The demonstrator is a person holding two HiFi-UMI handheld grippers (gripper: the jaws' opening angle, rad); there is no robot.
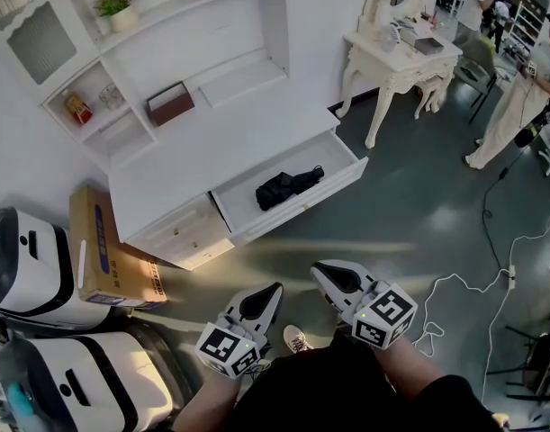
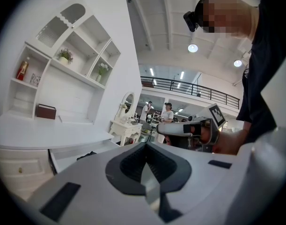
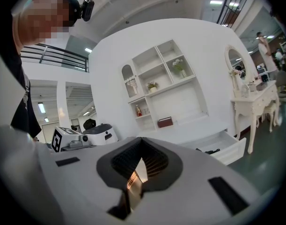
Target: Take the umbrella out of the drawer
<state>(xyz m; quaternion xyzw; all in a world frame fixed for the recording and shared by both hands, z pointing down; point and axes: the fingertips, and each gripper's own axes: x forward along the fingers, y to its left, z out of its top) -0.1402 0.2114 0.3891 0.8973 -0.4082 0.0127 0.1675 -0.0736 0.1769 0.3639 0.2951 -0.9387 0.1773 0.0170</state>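
1. Grey-green flooring spreads under a white cabinet (image 1: 211,142) with a shelved hutch on top. A white dressing table (image 1: 396,57) stands further along the wall, and a cardboard box (image 1: 108,250) lies on the floor beside the cabinet.
2. The cabinet's right-hand drawer (image 1: 347,171) is pulled well out, while the left-hand drawer (image 1: 180,232) is closed.
3. The folded black umbrella (image 1: 288,187) lies inside the open drawer, on its floor near the middle. It also shows as a small dark shape in the left gripper view (image 2: 86,154) and the right gripper view (image 3: 213,151).
4. The left gripper (image 1: 273,288) is held low in front of the person, well apart from the drawer. Its own view (image 2: 145,145) shows the jaws pressed together with nothing between them.
5. The right gripper (image 1: 321,268) sits just beside it, equally far from the cabinet. Its own view (image 3: 142,140) shows the jaws closed and empty too.
6. Progress looks like the very start. The drawer is open, so access is ready, but the umbrella is untouched.
7. What is left is nearly all of the job: bring a gripper to the drawer, open its jaws, grip the umbrella and lift it clear of the drawer's front wall.
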